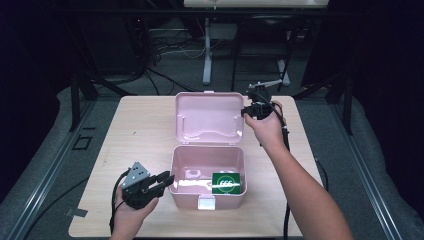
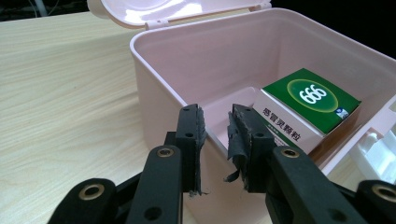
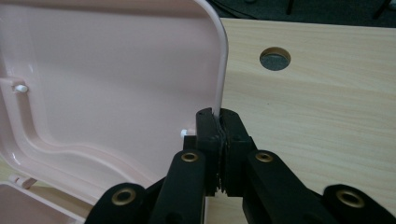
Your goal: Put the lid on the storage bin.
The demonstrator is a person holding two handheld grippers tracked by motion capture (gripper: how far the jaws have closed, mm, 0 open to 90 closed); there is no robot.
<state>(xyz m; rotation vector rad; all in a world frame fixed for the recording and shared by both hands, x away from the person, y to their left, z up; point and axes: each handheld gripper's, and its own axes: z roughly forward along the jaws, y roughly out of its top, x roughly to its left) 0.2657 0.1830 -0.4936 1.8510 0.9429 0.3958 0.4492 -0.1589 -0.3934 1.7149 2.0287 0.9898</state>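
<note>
Dark surroundings, with cables on the floor and a stand's legs beyond, frame a pale wooden counter (image 1: 140,130). At its middle stands a pink plastic box (image 1: 207,197), open, its lid (image 1: 207,117) thrown back on the far side and standing up at a tilt. Inside the box, toward the right-hand end in the high view, lies a green and white carton (image 1: 226,183) marked 666, its green face up; a small raised fitting shows on the box floor just left of it.

Right gripper (image 1: 252,111): its fingers (image 3: 205,140) are pressed together on the lid's right edge, the thin pink rim caught between the pads, as the right gripper view shows. The hand holding it reaches in over the counter's right part.

Left gripper (image 1: 162,182): it sits at the box's near left corner, with a grey three-cornered plate on top. In the left gripper view its fingers (image 2: 194,140) straddle the box's side wall with a narrow gap between them; the pads' covering is frayed, and I cannot tell whether they press on the wall.

Beyond the lid, a round hole (image 3: 275,58) is cut in the counter.
</note>
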